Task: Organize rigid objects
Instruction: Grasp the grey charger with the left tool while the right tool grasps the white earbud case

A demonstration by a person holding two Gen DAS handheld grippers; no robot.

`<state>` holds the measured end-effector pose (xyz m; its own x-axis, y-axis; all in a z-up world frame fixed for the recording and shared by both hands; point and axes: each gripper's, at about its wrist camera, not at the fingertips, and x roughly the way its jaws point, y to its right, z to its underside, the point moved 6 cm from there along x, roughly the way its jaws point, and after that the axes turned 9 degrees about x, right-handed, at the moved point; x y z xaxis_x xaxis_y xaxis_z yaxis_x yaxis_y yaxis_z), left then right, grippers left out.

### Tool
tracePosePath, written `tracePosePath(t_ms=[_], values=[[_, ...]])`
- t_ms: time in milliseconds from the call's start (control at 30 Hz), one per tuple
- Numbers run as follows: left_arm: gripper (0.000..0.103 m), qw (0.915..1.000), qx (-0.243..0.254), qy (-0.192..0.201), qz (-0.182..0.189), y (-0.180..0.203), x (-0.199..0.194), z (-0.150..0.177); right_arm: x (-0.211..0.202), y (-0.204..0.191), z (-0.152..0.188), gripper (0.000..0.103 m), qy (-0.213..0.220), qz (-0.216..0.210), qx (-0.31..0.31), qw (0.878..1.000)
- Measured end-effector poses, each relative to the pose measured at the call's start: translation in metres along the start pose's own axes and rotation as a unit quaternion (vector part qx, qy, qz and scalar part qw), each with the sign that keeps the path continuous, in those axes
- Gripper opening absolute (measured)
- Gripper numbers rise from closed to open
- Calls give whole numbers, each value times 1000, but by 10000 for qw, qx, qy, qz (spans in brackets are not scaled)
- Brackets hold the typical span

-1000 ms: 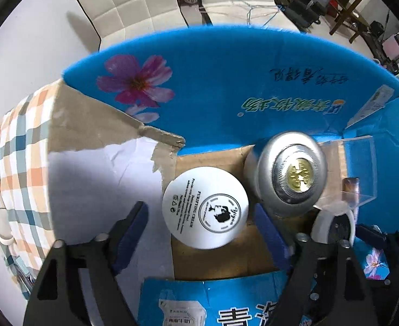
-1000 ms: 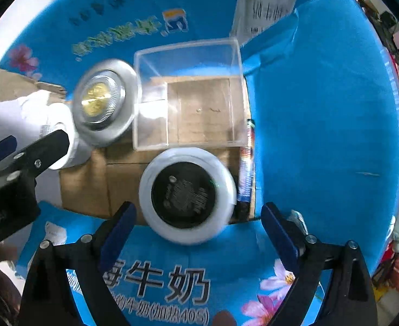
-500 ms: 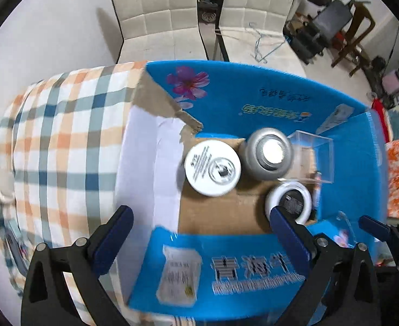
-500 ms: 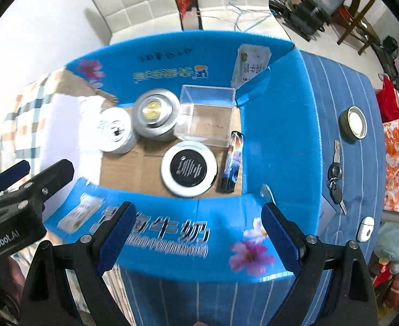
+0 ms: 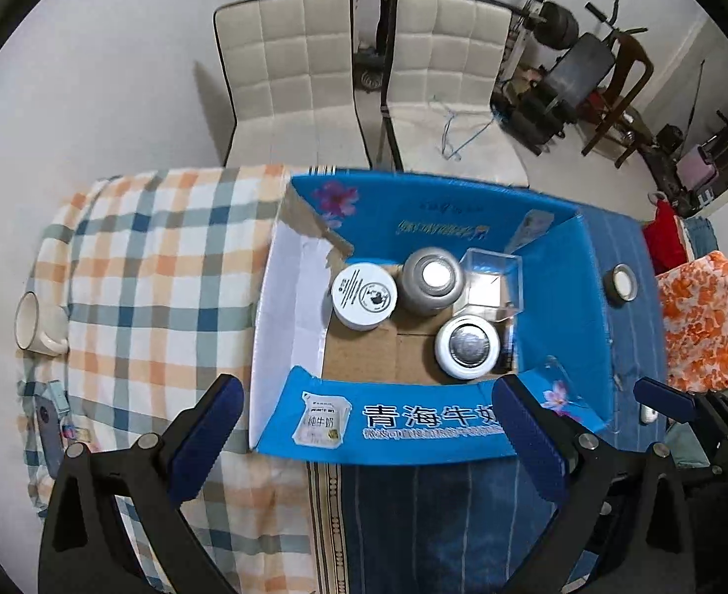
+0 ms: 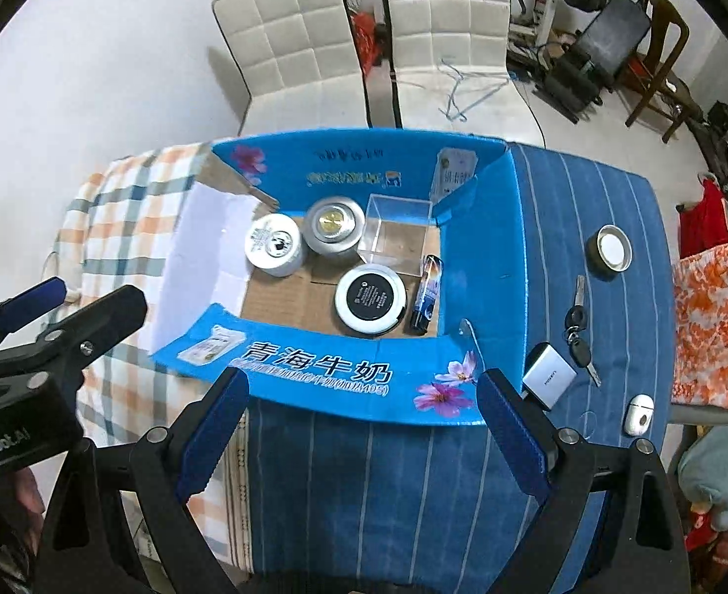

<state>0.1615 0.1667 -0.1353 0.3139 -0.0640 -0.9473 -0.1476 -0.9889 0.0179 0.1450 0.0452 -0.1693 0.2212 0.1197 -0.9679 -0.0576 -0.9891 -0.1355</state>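
Observation:
A blue cardboard box (image 5: 557, 287) (image 6: 478, 257) stands open on the table. Inside it are a white cream jar (image 5: 364, 295) (image 6: 273, 244), a silver tin (image 5: 432, 278) (image 6: 334, 225), a clear plastic case (image 5: 493, 279) (image 6: 396, 232), a white jar with a black lid (image 5: 467, 346) (image 6: 370, 298) and a dark lighter (image 6: 426, 294). My left gripper (image 5: 364, 440) is open and empty, high above the box's near flap. My right gripper (image 6: 361, 428) is open and empty, also above the near flap.
On the blue striped cloth right of the box lie a tape roll (image 6: 609, 251), keys (image 6: 578, 326), a silver card case (image 6: 548, 380) and a white earbud case (image 6: 638, 413). A white mug (image 5: 37, 321) sits on the plaid cloth at left. Two white chairs (image 5: 364, 79) stand behind the table.
Both grippers have pulled up and back from inside the box. They now look down on the whole box and table. Both stay open and empty.

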Motion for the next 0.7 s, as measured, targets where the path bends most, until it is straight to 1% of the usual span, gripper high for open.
tracePosePath(t_ms=[133, 233, 367, 433, 533, 633, 667, 700], values=[[103, 9999, 29, 128, 16, 8, -21, 4, -23, 1, 7, 95, 74, -180, -14, 9998], [103, 9998, 62, 170, 64, 17, -31, 7, -32, 5, 10, 95, 117, -260, 11, 9996], [103, 9996, 150, 206, 126, 33, -39, 9, -39, 26, 14, 95, 135, -309, 176, 9993], [103, 9994, 194, 208, 189, 44, -39, 7, -42, 43, 15, 95, 164, -272, 287, 9991], [103, 9990, 317, 186, 264, 65, -36, 4, -45, 80, 16, 95, 218, -124, 541, 9982], [103, 9978, 491, 175, 404, 94, -30, -2, -42, 131, 23, 95, 213, 159, 863, 9959], [103, 9972, 562, 144, 464, 106, -26, -3, -40, 157, 28, 95, 221, 320, 1047, 9937], [103, 9965, 638, 106, 522, 118, -21, -4, -40, 173, 31, 95, 224, 407, 1161, 9921]])
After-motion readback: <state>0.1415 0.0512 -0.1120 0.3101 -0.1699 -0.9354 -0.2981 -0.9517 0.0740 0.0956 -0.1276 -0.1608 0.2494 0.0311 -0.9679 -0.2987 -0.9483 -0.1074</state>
